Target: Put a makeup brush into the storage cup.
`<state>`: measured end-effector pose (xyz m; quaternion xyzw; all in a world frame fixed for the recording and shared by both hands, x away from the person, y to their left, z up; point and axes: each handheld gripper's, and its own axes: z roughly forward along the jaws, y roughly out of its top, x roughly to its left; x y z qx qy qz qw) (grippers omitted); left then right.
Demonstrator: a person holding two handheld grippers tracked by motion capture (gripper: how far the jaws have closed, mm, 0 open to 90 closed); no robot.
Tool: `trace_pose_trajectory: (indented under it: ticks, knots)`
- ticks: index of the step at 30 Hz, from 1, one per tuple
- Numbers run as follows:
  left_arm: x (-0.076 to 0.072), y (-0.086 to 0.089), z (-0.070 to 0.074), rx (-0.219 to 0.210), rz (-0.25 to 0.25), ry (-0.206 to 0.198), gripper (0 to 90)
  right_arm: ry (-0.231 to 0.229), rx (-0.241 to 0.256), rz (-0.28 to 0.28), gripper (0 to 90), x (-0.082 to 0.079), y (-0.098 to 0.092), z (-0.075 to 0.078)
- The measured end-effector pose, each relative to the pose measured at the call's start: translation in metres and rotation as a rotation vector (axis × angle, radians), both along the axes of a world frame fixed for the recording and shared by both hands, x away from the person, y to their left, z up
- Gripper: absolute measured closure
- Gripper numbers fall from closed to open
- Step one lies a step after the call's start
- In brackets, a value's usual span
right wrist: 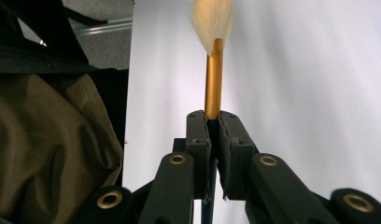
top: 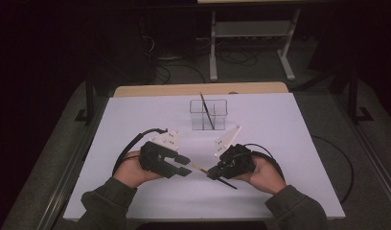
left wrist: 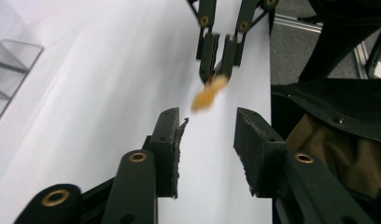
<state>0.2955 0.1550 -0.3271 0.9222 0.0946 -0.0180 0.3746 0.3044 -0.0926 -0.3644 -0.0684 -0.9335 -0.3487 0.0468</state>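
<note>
the right gripper (top: pixel 213 173) is clamped tight on a paintbrush (right wrist: pixel 214 81), bristles pointing toward the left gripper (top: pixel 185 167), whose jaws gape wide with nothing between them. beyond, a clear holder (top: pixel 208 115) holds 1 brush. a misaligned handover could crush the bristles.

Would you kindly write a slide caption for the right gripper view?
Right claw shut on a paintbrush at its gold ferrule, pale bristles pointing away over the white table.
</note>
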Motion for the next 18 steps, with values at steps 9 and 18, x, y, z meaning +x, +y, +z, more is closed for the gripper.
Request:
trace_pose_trajectory:
  ticks: [9,18]
  knots:
    - [-0.001,0.012,-0.007,-0.028,0.046,0.002,55.5,0.007,0.068,-0.065,82.7,0.006,-0.022,0.002]
    - [-0.004,0.019,-0.018,-0.061,0.085,0.001,51.4,-0.003,0.082,-0.106,82.7,0.013,-0.031,0.002]
